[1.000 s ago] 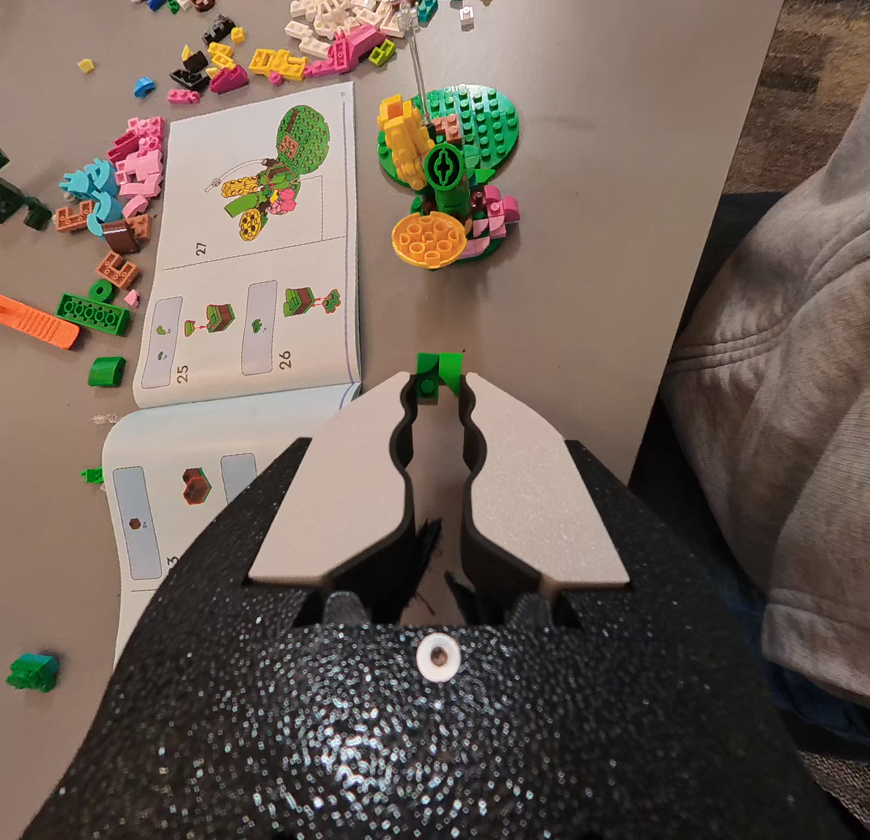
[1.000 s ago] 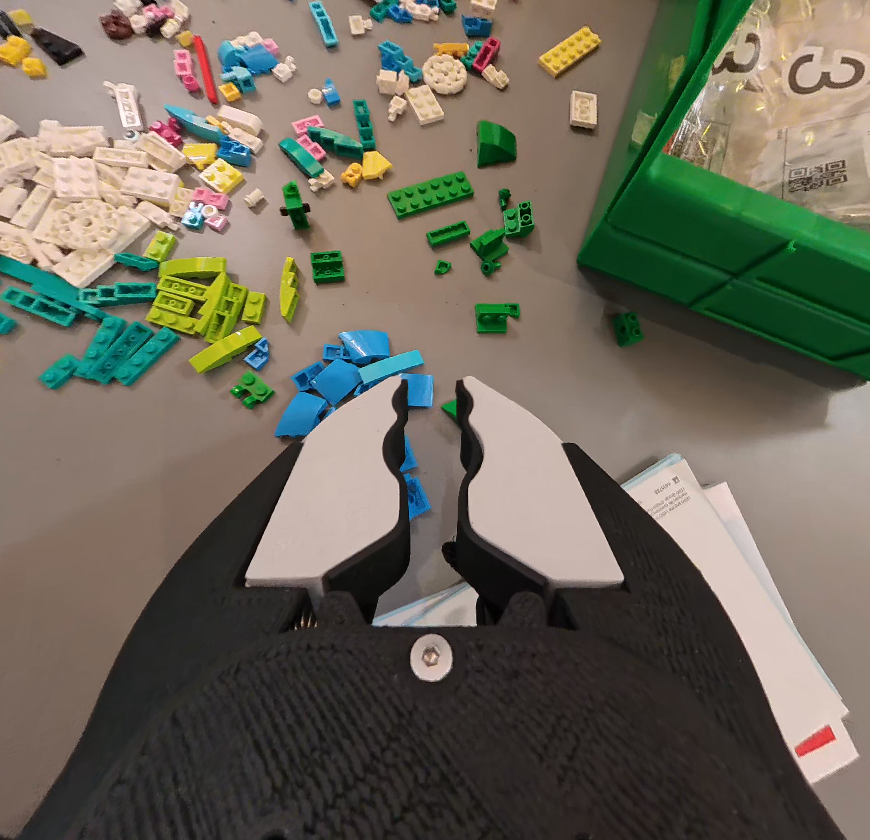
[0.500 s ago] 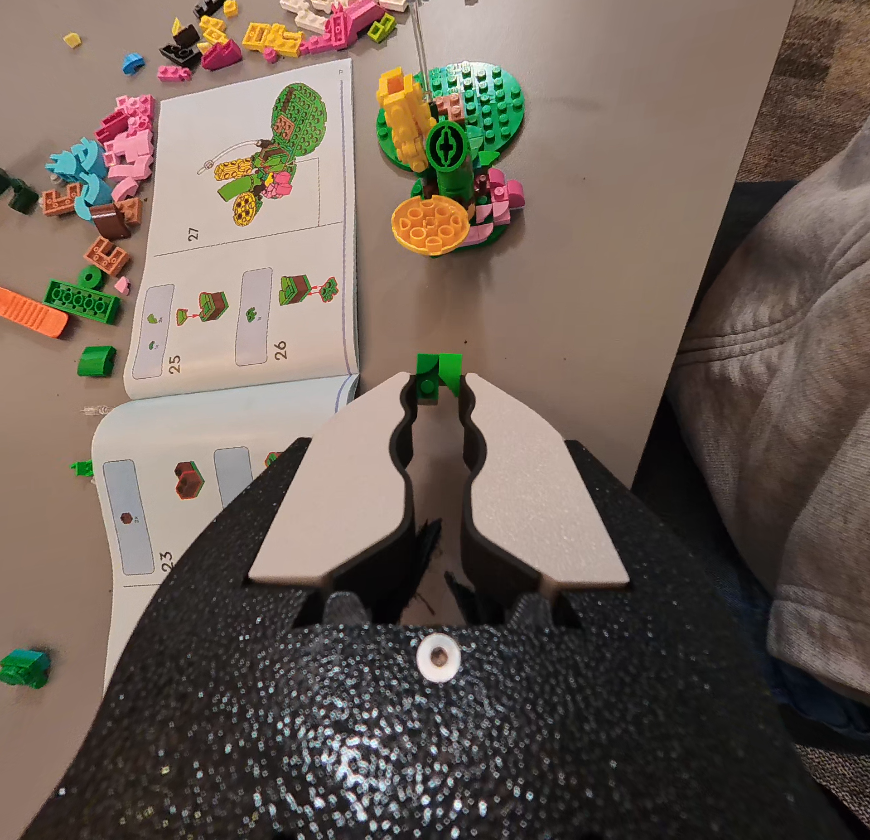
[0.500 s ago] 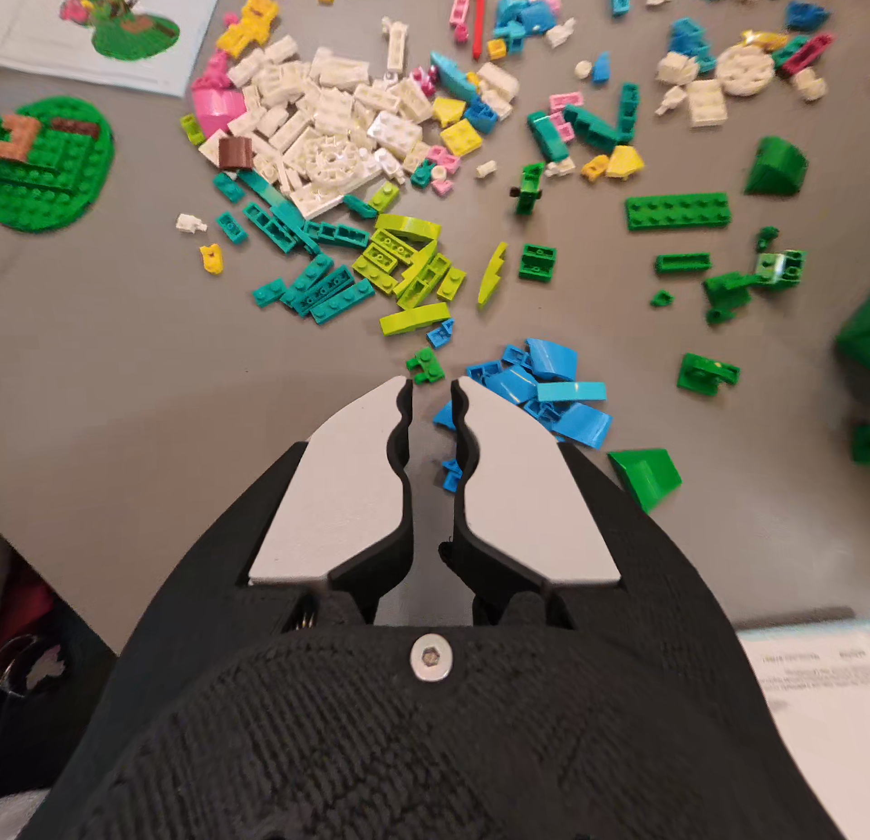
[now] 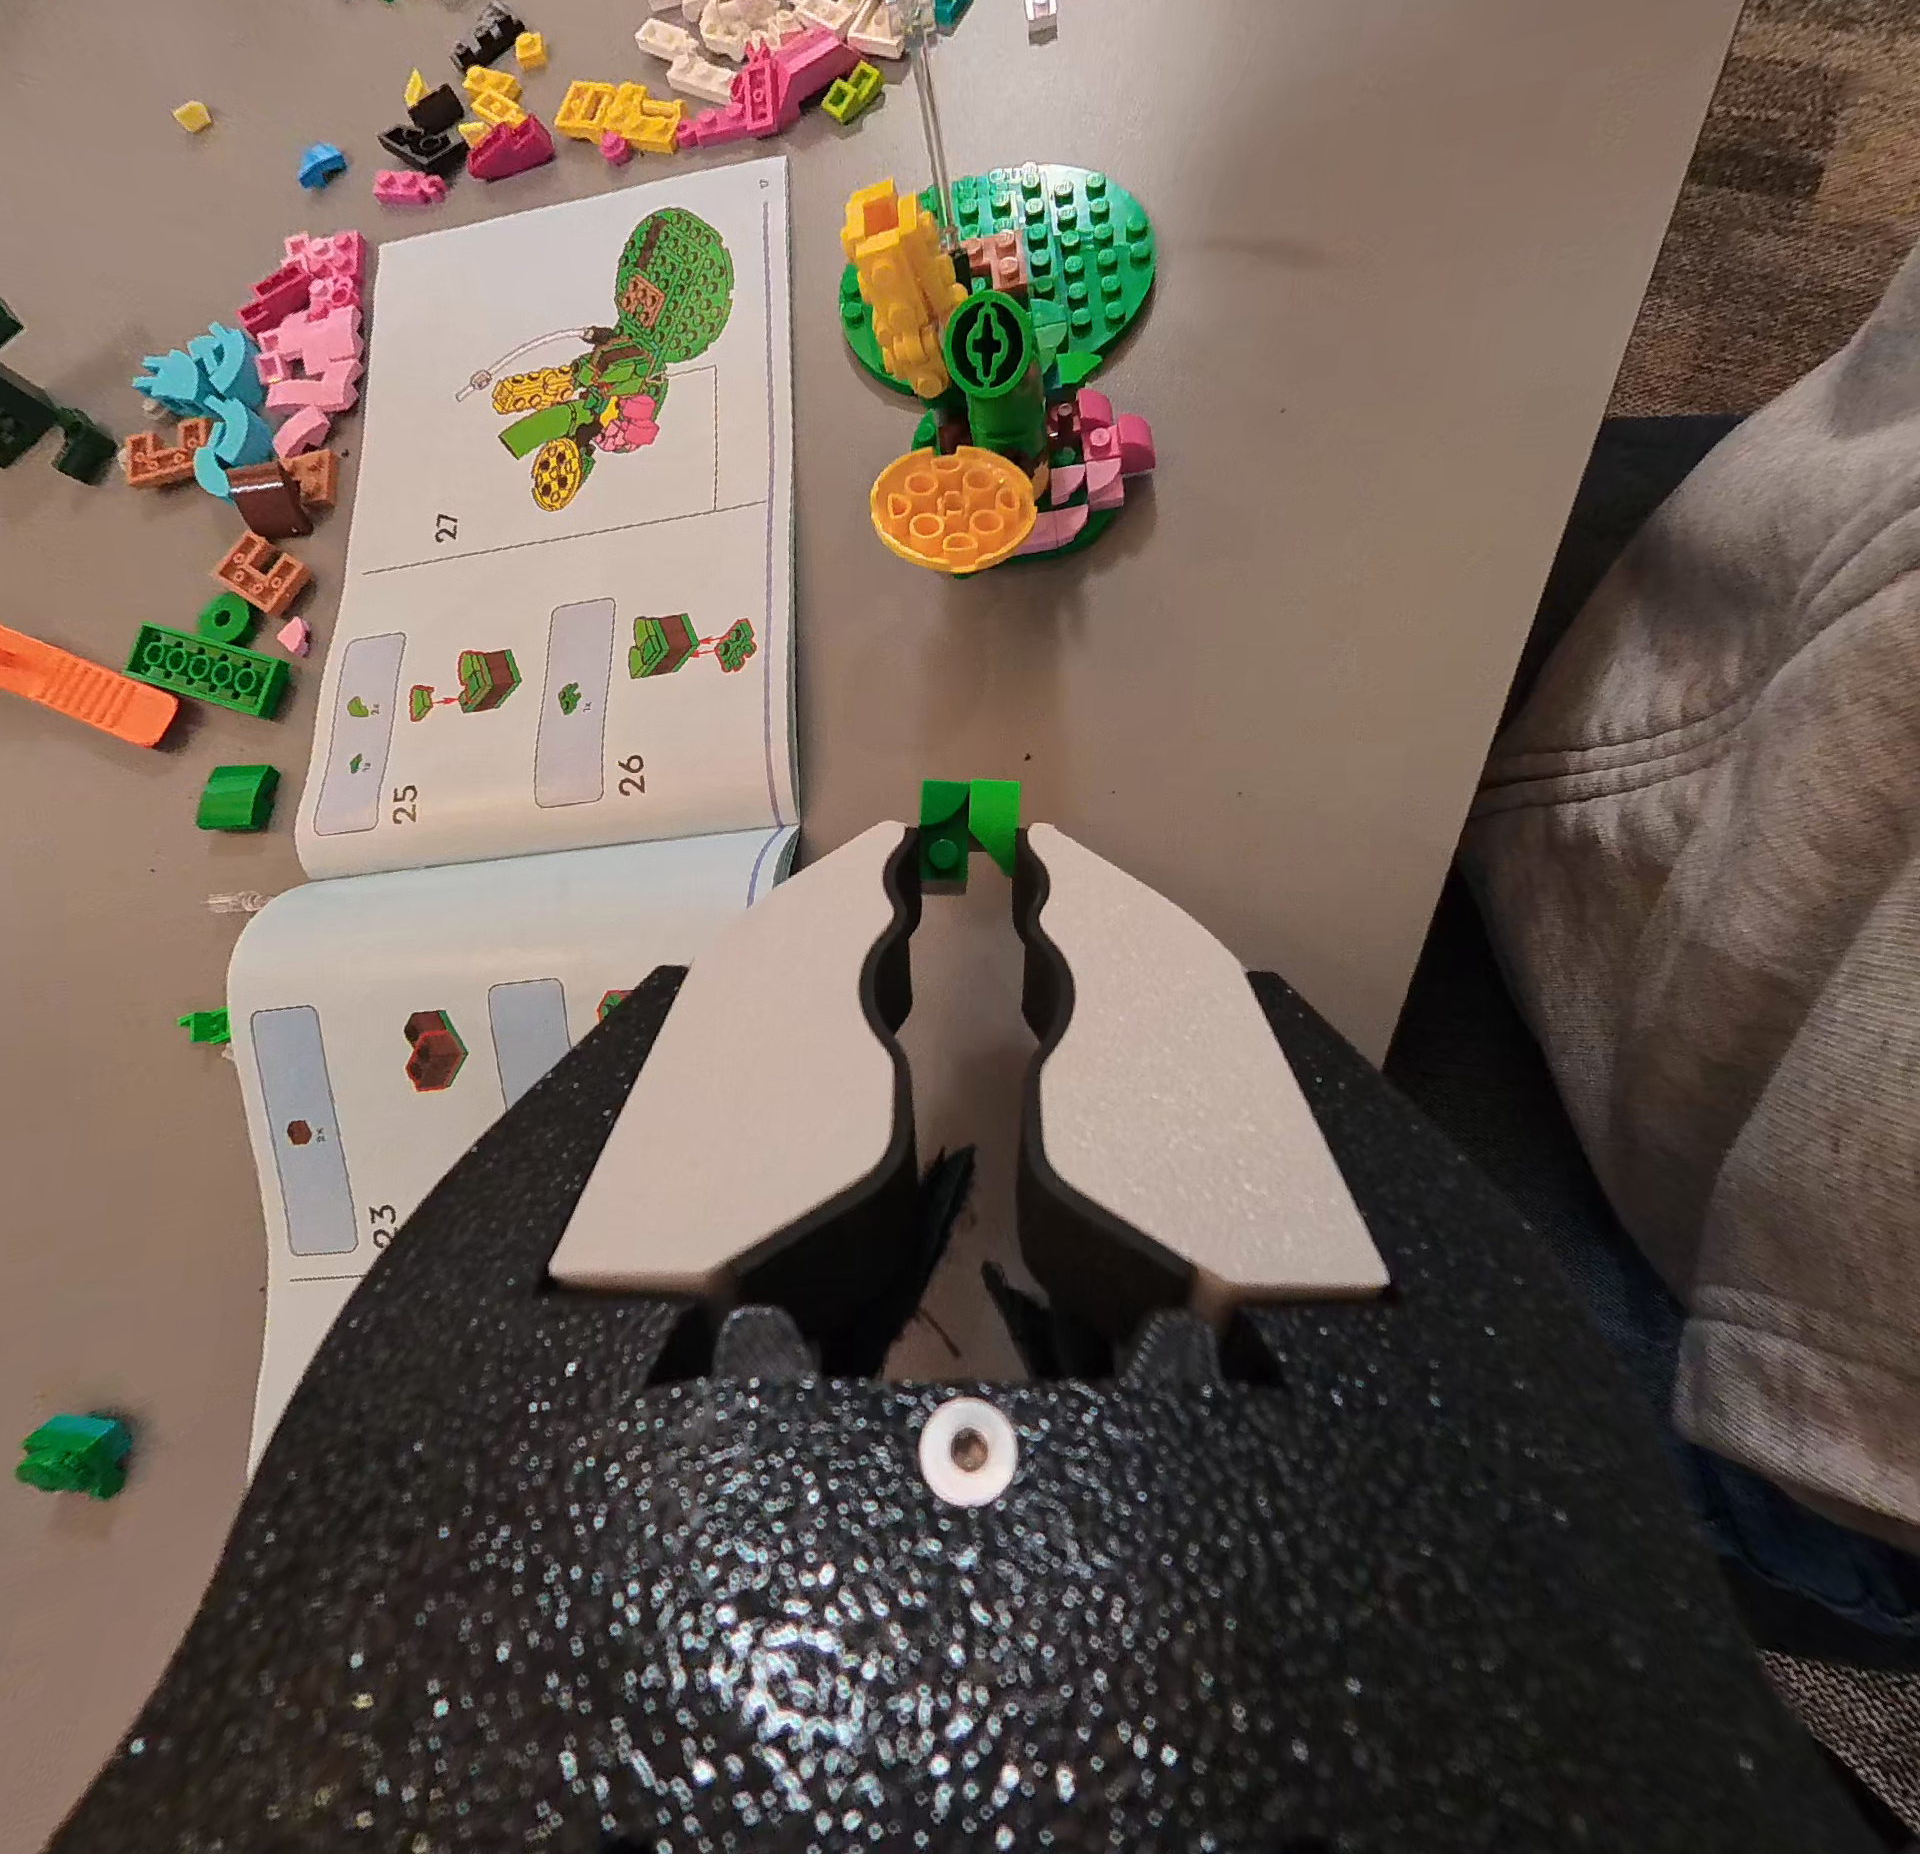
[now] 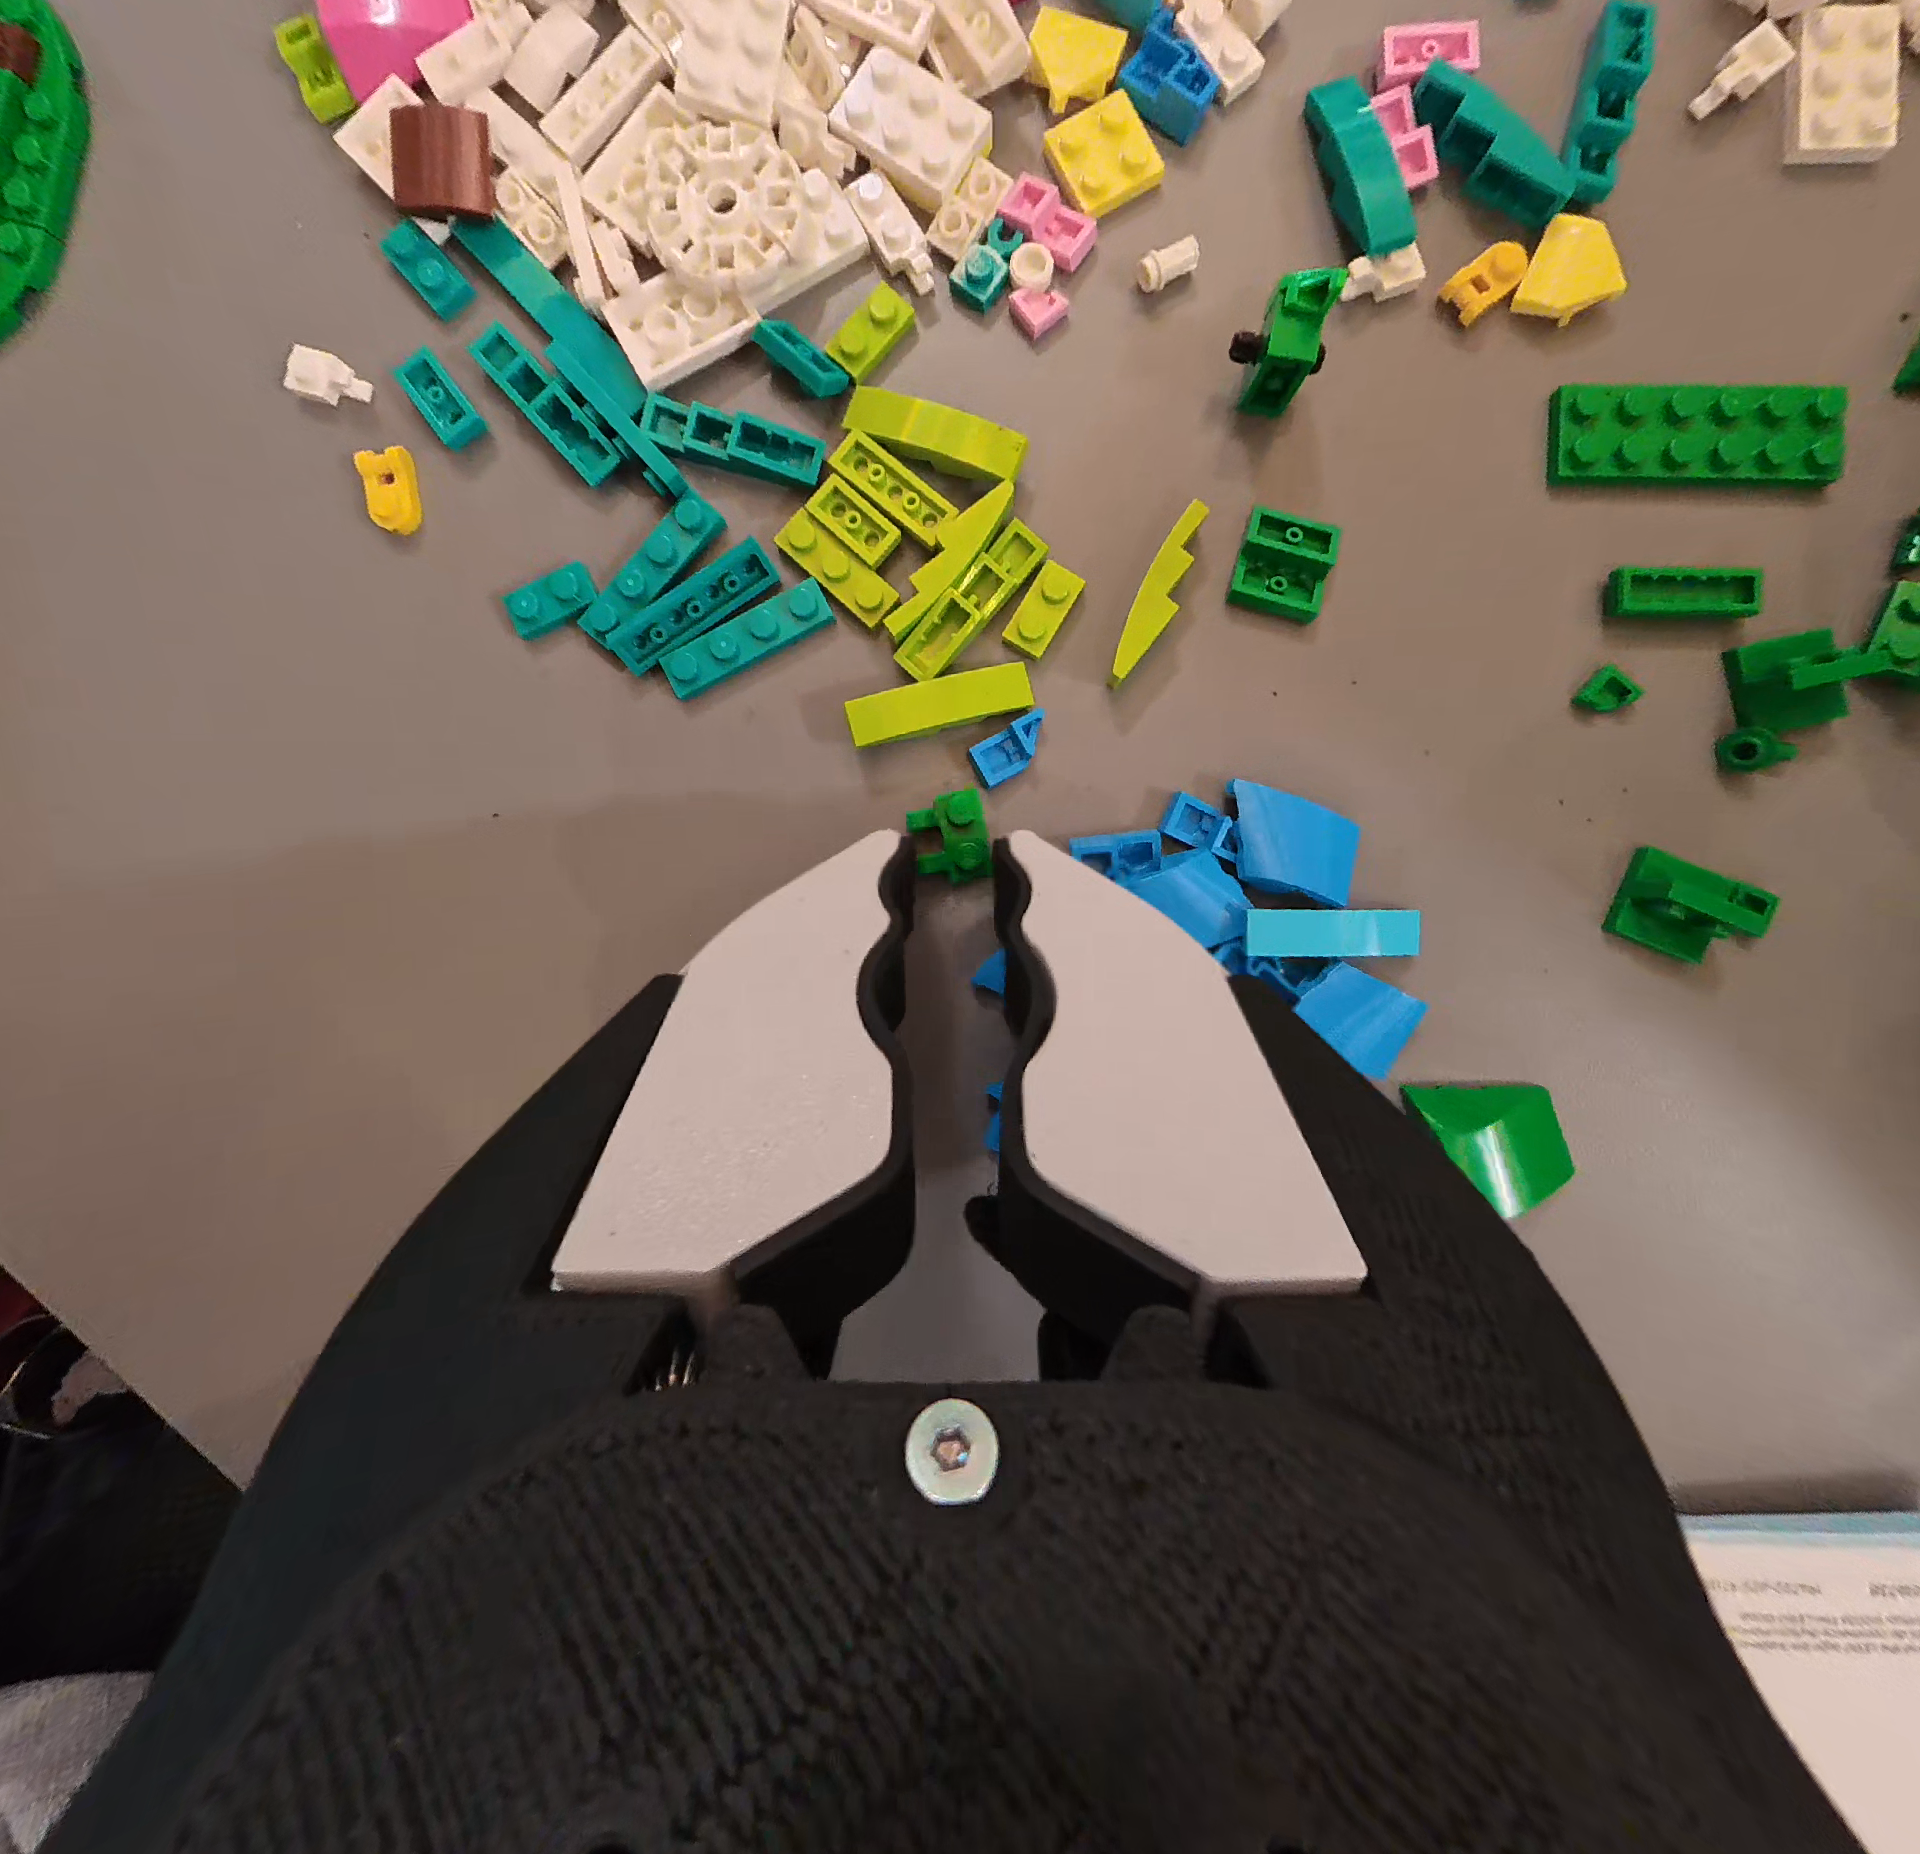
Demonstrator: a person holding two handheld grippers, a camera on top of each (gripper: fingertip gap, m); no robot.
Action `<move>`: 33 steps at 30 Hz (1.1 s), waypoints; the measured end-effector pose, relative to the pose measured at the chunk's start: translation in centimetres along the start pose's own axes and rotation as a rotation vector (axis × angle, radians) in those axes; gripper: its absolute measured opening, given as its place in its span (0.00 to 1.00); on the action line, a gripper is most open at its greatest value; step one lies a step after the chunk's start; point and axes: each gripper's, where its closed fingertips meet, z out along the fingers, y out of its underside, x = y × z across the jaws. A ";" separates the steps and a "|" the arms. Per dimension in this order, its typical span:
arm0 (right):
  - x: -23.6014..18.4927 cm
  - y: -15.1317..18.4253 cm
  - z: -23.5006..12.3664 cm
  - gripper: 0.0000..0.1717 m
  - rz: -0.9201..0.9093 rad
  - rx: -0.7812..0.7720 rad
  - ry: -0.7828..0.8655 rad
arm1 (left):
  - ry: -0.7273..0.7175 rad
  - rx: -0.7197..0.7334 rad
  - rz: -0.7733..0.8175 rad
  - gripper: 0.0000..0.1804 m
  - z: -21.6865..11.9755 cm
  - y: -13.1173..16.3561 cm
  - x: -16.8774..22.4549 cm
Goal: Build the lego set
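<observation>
- The left gripper (image 5: 968, 840) is clamped on a small green brick piece (image 5: 968, 825), both fingertips pressed against its sides, held above the grey table (image 5: 1299, 454).
- Straight ahead of those jaws stands a built flower model (image 5: 997, 381); an open instruction booklet (image 5: 561, 516) lies ahead to their left.
- The right gripper (image 6: 951, 848) hovers low over the table, jaws slightly apart, with a little green clip brick (image 6: 954, 834) between the tips; whether the pads press it I cannot tell.
- Blue bricks (image 6: 1268, 900) lie just to the right of those jaws, lime bricks (image 6: 935, 557) ahead.
</observation>
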 end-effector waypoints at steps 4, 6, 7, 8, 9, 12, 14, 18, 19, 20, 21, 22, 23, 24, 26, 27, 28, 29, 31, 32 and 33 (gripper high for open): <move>-0.8 0.0 -0.3 0.07 -0.009 0.012 -0.015 | 0.000 0.005 0.000 0.09 -0.1 -0.1 0.0; -1.5 -0.3 -0.5 0.07 -0.021 0.027 -0.025 | 0.001 0.007 0.001 0.09 -0.1 -0.1 0.0; -2.0 -0.6 -0.6 0.07 -0.031 0.037 -0.035 | 0.004 0.010 0.000 0.09 -0.1 -0.2 0.1; -2.7 -1.0 -0.7 0.07 -0.045 0.050 -0.052 | 0.007 0.015 -0.002 0.09 -0.1 -0.2 0.1; -3.7 -1.5 -0.7 0.07 -0.066 0.066 -0.074 | 0.011 0.023 -0.003 0.09 -0.1 -0.3 0.2; -7.8 -3.1 -0.4 0.07 -0.170 0.102 -0.167 | 0.026 0.045 -0.009 0.09 -0.1 -0.6 0.4; -11.3 -4.1 0.1 0.07 -0.259 0.113 -0.250 | 0.035 0.053 -0.012 0.09 -0.2 -0.8 0.5; -17.4 -5.3 1.5 0.07 -0.451 0.094 -0.377 | 0.049 0.071 -0.009 0.09 -0.3 -1.2 0.8; -18.7 -5.7 1.8 0.07 -0.488 0.095 -0.402 | 0.055 0.080 -0.008 0.09 -0.4 -1.4 1.0; -19.8 -6.1 2.0 0.07 -0.521 0.096 -0.424 | 0.064 0.094 -0.008 0.09 -0.5 -1.6 1.1; -20.9 -6.4 2.2 0.07 -0.552 0.097 -0.444 | 0.074 0.111 -0.012 0.09 -0.7 -1.9 1.3; -21.7 -6.6 2.4 0.07 -0.582 0.095 -0.458 | 0.084 0.128 -0.015 0.09 -0.8 -2.1 1.4; -22.3 -6.8 2.6 0.07 -0.611 0.092 -0.461 | 0.092 0.143 -0.019 0.09 -0.9 -2.4 1.5; -23.0 -6.9 2.9 0.07 -0.638 0.087 -0.462 | 0.097 0.153 -0.021 0.09 -1.0 -2.5 1.6; -23.9 -7.1 3.3 0.07 -0.680 0.079 -0.466 | 0.106 0.167 -0.019 0.09 -1.1 -2.8 1.8; -24.3 -7.1 3.5 0.07 -0.692 0.078 -0.474 | 0.111 0.173 -0.014 0.09 -1.1 -3.0 1.9; -24.5 -7.2 3.6 0.07 -0.698 0.078 -0.482 | 0.117 0.179 -0.011 0.09 -1.1 -3.1 2.1; -24.8 -7.3 3.7 0.07 -0.699 0.077 -0.490 | 0.123 0.186 -0.009 0.09 -1.1 -3.3 2.2; -25.0 -7.3 3.9 0.07 -0.709 0.073 -0.498 | 0.136 0.198 -0.006 0.09 -1.1 -3.6 2.5; -25.0 -7.3 4.0 0.07 -0.725 0.072 -0.496 | 0.140 0.203 -0.005 0.09 -1.1 -3.7 2.6; -25.0 -7.2 4.1 0.07 -0.743 0.074 -0.497 | 0.145 0.207 -0.003 0.09 -1.1 -3.9 2.7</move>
